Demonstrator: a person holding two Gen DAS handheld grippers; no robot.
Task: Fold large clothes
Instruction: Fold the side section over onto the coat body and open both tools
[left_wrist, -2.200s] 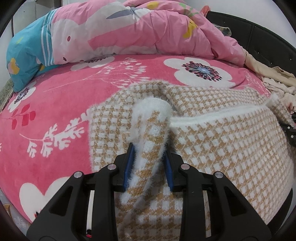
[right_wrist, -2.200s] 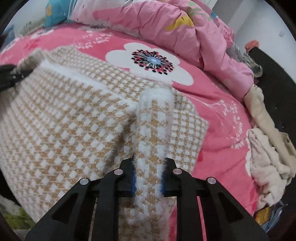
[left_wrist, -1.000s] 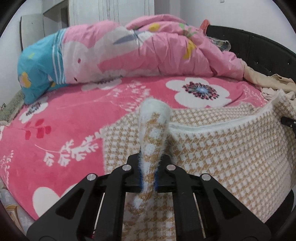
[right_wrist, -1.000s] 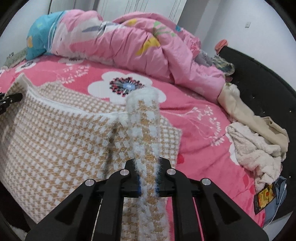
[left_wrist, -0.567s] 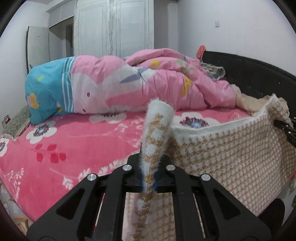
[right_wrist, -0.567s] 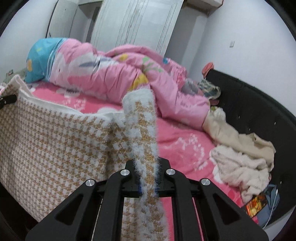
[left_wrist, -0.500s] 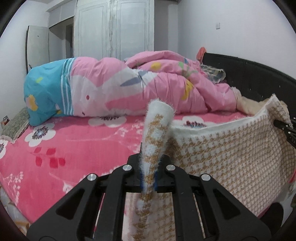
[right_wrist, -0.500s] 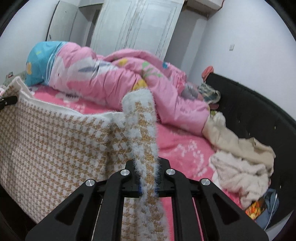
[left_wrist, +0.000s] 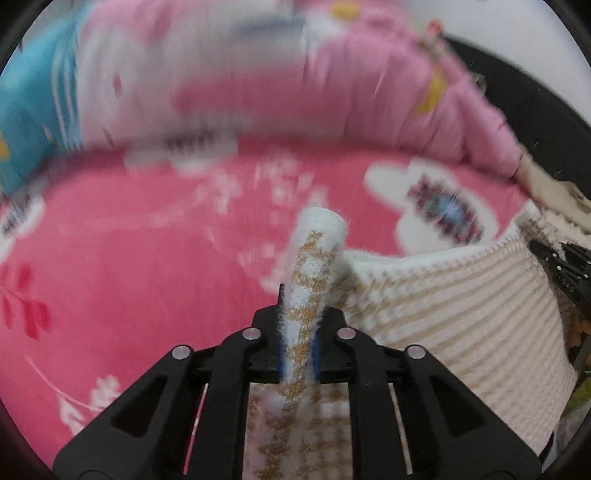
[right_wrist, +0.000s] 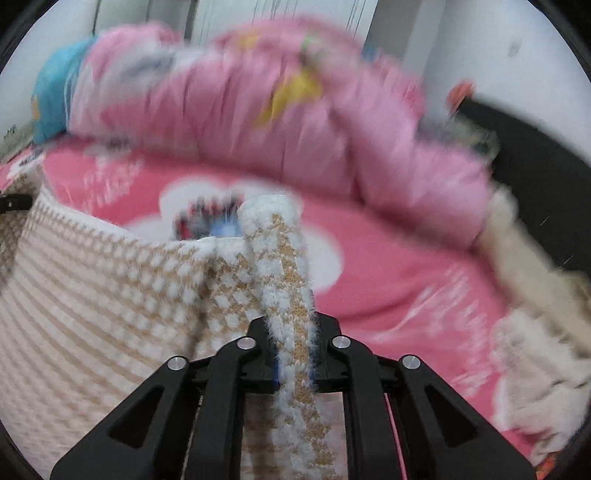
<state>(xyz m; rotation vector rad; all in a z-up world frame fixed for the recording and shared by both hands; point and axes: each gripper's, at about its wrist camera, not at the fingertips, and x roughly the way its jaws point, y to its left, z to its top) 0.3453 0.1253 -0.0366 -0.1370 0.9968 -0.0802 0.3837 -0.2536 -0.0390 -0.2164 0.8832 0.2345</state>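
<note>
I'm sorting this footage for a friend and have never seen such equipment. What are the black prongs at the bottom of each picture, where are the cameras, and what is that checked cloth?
No robot here: a person carries a handheld two-finger gripper in each hand, with a wide-angle camera on each looking forward along its fingers. The black prongs are those fingers. One picture is from the left gripper, the other from the right gripper. Each has a bunched edge of the same tan-and-white checked knit garment between its blue pads, and the cloth stretches between them; both jaws have just been opening a little. Below lies a bed with a pink flowered blanket, a rolled pink duvet at the back and cream clothes piled at the right. The pictures are blurred.
</note>
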